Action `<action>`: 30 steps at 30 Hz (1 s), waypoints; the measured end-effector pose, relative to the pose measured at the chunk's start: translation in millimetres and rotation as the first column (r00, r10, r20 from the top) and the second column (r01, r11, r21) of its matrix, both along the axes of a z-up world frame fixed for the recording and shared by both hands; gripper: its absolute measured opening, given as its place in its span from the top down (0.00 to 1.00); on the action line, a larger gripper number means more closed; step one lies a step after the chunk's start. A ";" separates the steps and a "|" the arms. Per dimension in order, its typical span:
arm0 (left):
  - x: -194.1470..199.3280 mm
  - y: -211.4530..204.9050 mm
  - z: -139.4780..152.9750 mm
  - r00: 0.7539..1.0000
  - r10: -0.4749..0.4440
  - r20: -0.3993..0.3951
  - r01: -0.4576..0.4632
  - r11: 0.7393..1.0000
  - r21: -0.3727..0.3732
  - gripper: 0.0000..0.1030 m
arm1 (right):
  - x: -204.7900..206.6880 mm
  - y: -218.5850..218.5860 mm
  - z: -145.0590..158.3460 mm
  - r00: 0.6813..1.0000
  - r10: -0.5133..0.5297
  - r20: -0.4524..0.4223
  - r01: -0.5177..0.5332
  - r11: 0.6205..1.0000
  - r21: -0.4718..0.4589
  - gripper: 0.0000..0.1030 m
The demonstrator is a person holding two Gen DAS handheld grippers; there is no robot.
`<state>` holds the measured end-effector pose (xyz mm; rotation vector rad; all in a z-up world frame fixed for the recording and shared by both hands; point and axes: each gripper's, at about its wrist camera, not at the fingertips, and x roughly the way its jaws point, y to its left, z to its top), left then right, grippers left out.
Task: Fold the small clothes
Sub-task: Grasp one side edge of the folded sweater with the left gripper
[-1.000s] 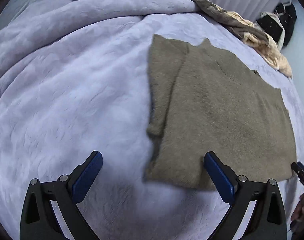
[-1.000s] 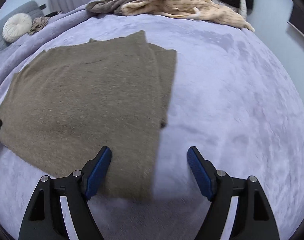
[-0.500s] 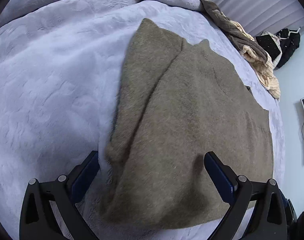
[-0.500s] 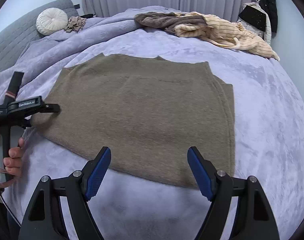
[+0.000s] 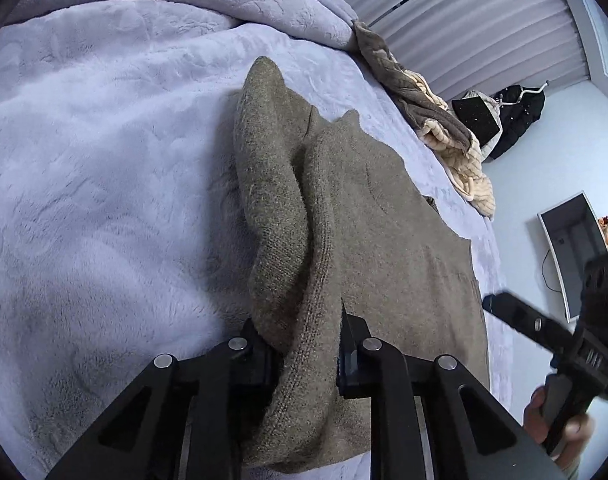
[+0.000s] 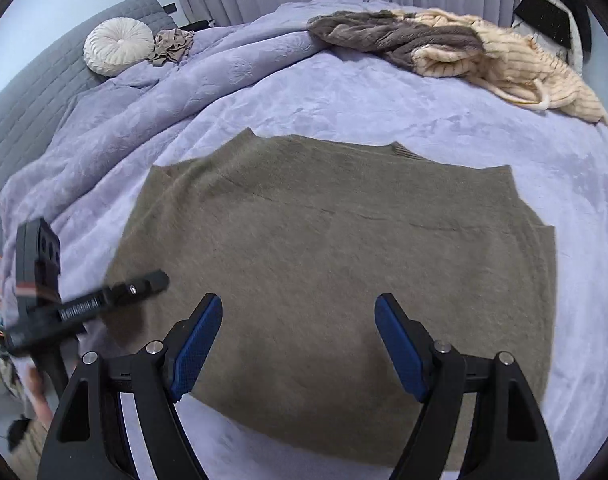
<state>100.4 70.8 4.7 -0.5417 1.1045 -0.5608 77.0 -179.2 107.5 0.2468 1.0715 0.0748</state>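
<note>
An olive-brown knitted sweater (image 6: 335,256) lies flat on the lavender bedspread (image 6: 383,96), sleeves folded in. My left gripper (image 5: 304,344) is shut on the sweater's near left edge (image 5: 304,288), which bunches up between its fingers. It also shows at the left of the right wrist view (image 6: 144,284). My right gripper (image 6: 298,340) is open and empty, hovering over the sweater's near hem. It appears at the right edge of the left wrist view (image 5: 503,308).
A heap of grey and cream clothes (image 6: 455,48) lies at the bed's far side. A round white cushion (image 6: 118,52) and a small beige garment (image 6: 172,46) sit at the far left by the grey headboard (image 6: 44,92). A monitor (image 5: 575,252) stands beyond the bed.
My left gripper moved forward onto the sweater's left edge and shut on it, bunching the fabric. My right gripper swung left and now sits over the near hem, still open.
</note>
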 end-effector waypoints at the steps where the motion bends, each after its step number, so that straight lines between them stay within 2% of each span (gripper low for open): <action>1: -1.6 -1.4 1.0 1.000 0.004 0.012 -0.005 1.000 0.011 0.78 | 19.3 5.1 -2.6 1.000 0.003 -0.019 -0.002 0.999 0.042 0.21; 5: -8.8 -6.2 2.1 0.998 0.013 0.060 -0.018 0.996 0.084 0.78 | 94.3 34.4 -22.9 0.992 0.024 -0.126 0.001 0.981 0.194 0.21; 8: -10.4 -16.5 6.7 0.995 0.004 0.096 -0.018 0.990 0.142 0.78 | 137.2 60.1 -47.4 0.972 0.016 -0.233 0.033 0.978 0.205 0.21; 12: -13.4 -24.3 9.0 0.992 -0.016 0.129 -0.010 0.980 0.197 0.78 | 159.5 80.2 -61.4 0.959 -0.002 -0.285 0.060 0.979 0.196 0.20; 18: -14.9 -21.8 5.3 0.991 -0.018 0.135 -0.011 0.978 0.208 0.78 | 162.5 91.4 -56.4 0.963 0.047 -0.266 0.040 0.950 0.311 0.19; 21: -16.7 -28.6 8.1 0.988 -0.031 0.152 -0.007 0.969 0.246 0.78 | 168.3 110.9 -57.8 0.955 0.076 -0.286 -0.020 0.981 0.195 0.17; 25: -16.5 -34.2 11.1 0.986 -0.047 0.159 0.001 0.960 0.281 0.78 | 177.5 139.8 -65.4 0.935 0.120 -0.333 -0.124 0.992 0.011 0.17; 26: -15.7 -34.7 11.5 0.987 -0.049 0.155 0.002 0.958 0.287 0.78 | 177.2 144.1 -65.1 0.936 0.135 -0.326 -0.146 0.989 -0.009 0.20; 27: -14.9 -35.3 12.4 0.987 -0.049 0.152 0.002 0.955 0.295 0.78 | 175.7 146.5 -63.7 0.937 0.140 -0.319 -0.161 0.986 -0.038 0.38; 28: -14.6 -36.3 13.2 0.987 -0.051 0.150 0.003 0.953 0.304 0.78 | 174.7 144.9 -63.0 0.938 0.133 -0.319 -0.157 0.986 -0.050 0.67; 29: -14.3 -38.3 14.5 0.987 -0.054 0.150 0.004 0.948 0.317 0.78 | 173.4 139.4 -61.9 0.941 0.130 -0.313 -0.146 0.989 -0.029 0.77; 30: -13.2 -42.7 16.1 0.987 -0.057 0.151 0.004 0.944 0.331 0.78 | 171.7 132.6 -60.0 0.945 0.127 -0.301 -0.132 0.991 0.005 0.83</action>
